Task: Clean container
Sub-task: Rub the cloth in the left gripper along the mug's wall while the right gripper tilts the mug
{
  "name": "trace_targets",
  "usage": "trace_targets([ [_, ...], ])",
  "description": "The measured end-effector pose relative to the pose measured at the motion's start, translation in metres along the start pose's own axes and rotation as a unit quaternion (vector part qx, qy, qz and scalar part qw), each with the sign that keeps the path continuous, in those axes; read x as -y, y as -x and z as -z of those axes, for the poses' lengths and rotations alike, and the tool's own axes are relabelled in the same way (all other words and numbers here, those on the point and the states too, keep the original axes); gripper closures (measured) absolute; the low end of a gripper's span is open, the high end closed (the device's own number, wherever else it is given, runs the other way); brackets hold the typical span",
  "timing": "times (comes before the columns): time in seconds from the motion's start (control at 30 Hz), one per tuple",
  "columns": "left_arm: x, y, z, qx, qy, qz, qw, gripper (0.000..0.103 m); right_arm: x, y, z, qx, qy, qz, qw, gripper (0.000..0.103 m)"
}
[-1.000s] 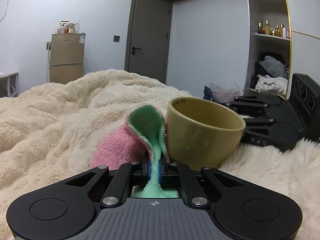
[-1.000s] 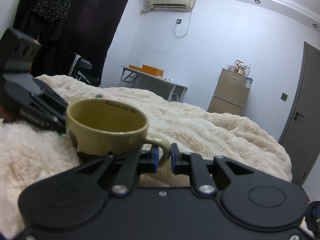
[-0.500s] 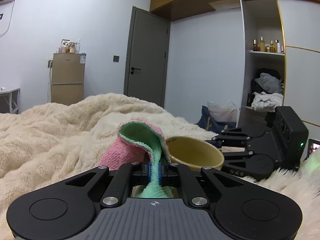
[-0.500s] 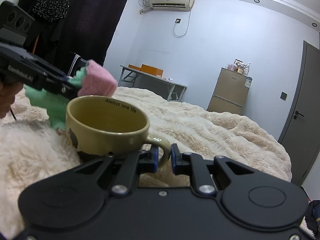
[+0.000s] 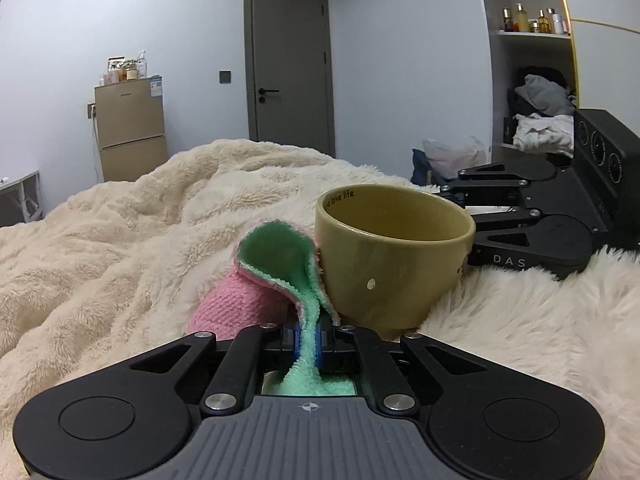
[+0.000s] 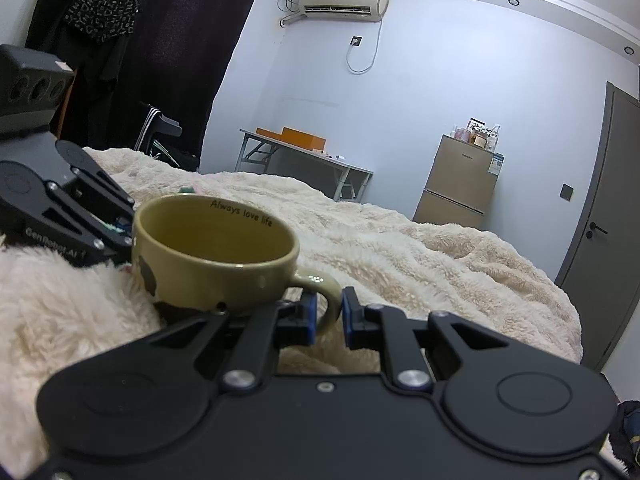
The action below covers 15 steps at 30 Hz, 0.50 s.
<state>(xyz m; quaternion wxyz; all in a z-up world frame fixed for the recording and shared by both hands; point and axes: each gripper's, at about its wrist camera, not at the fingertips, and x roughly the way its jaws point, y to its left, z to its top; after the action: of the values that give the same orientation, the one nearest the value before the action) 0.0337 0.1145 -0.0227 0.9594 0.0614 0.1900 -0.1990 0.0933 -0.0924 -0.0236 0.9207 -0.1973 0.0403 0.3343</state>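
An olive-yellow mug (image 5: pixel 390 254) with "Always love life" inside its rim stands upright on the fluffy cream blanket (image 5: pixel 120 232). My left gripper (image 5: pixel 307 338) is shut on a pink and green cloth (image 5: pixel 276 276), which rests against the mug's outer left side. In the right wrist view my right gripper (image 6: pixel 327 322) is shut on the mug's handle (image 6: pixel 320 292); the mug (image 6: pixel 212 256) is just ahead of it. The left gripper body (image 6: pixel 60 216) shows beyond the mug. The mug's inside looks empty.
The blanket covers a bed all around. A grey door (image 5: pixel 288 64), a small tan fridge (image 5: pixel 130 128) and open shelves with bottles and clothes (image 5: pixel 536 80) stand behind. A folding table (image 6: pixel 304 160) and dark curtain (image 6: pixel 168 52) show in the right wrist view.
My left gripper with the cloth has come down from above the mug's rim to beside its outer wall. The right gripper and mug have stayed put.
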Motion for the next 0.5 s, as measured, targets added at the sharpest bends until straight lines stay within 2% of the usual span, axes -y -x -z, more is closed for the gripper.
trace_targets([
  [0.4, 0.000, 0.009, -0.008, 0.014, 0.000, -0.009, 0.9999, 0.100, -0.001, 0.001, 0.001, -0.003, -0.001, 0.004, 1.000, 0.089],
  [0.5, -0.002, 0.025, -0.015, 0.040, 0.008, -0.003, 0.9992, 0.100, 0.000, 0.000, 0.001, -0.005, -0.002, 0.004, 1.000, 0.089],
])
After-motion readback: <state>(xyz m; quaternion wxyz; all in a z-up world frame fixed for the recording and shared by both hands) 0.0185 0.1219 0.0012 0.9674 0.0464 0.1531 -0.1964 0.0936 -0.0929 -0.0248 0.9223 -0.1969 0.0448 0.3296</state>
